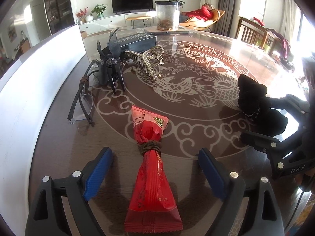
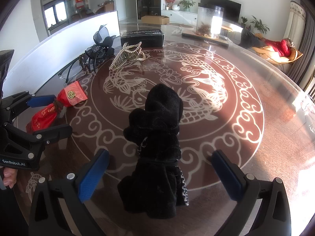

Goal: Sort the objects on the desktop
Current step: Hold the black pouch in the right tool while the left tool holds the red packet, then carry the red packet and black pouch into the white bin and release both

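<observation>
Currently: left gripper [image 1: 155,169] jaws apart, straddling red snack packet [image 1: 151,179], pads clear | right gripper [image 2: 160,173] jaws apart around black cloth bundle [image 2: 157,147] | both on table [image 2: 246,137].

snack packet [image 1: 151,169] lies between left claw [image 1: 155,173] fingers.

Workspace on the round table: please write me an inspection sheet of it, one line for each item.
Surface: glass-topped table with fish pattern.
Job's things: red packet tied with a hair band; black plush; pearl claw clip; black bow clip; glasses.
Clutter: black box; clear jar.
Grippers: left gripper open astride the packet; right gripper open astride the plush.
Cables: nothing seen.
Surroundings: television, plants, person in a lounge chair.
</observation>
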A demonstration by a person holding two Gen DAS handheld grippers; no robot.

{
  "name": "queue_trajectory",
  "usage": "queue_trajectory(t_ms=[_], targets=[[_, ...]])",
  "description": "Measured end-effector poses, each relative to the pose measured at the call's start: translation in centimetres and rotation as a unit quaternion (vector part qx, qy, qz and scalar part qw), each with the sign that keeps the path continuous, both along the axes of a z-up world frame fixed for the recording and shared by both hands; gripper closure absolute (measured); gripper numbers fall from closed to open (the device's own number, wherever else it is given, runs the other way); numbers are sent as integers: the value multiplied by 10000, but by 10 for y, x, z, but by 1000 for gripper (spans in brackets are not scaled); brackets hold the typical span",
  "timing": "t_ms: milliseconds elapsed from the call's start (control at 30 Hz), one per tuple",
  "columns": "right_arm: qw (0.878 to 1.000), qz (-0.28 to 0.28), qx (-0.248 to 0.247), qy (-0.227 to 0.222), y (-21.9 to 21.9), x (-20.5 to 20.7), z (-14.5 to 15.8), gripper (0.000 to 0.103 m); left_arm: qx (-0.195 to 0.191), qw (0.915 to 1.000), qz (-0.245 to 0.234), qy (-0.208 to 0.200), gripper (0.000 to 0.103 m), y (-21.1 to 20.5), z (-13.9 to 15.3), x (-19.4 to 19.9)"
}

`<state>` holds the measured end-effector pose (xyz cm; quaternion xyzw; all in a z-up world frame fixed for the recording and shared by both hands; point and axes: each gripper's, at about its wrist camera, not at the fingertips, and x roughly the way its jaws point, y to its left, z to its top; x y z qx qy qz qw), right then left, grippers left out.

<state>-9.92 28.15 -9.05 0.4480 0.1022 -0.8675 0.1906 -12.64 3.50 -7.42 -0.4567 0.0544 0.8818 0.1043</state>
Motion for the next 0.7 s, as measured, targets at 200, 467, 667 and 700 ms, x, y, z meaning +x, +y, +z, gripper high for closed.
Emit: queue_trajectory(t_ms=[200,467,667,700], targets=[[10000,1,0,-1,0,0,0,0,-35,9999,-10,-122,0,1,-3,0],[9999,95,45,-95,-1,-3,2,2,47,9998,101,188,43,-4,3,11],[9983,-326,-382,-285,14,-1,22,71,1026,9945,187,138,86,-31,17,19],[9983,-318,-435,-207,15,7,30,71,1137,9929,265,242,86,-37,25,25]])
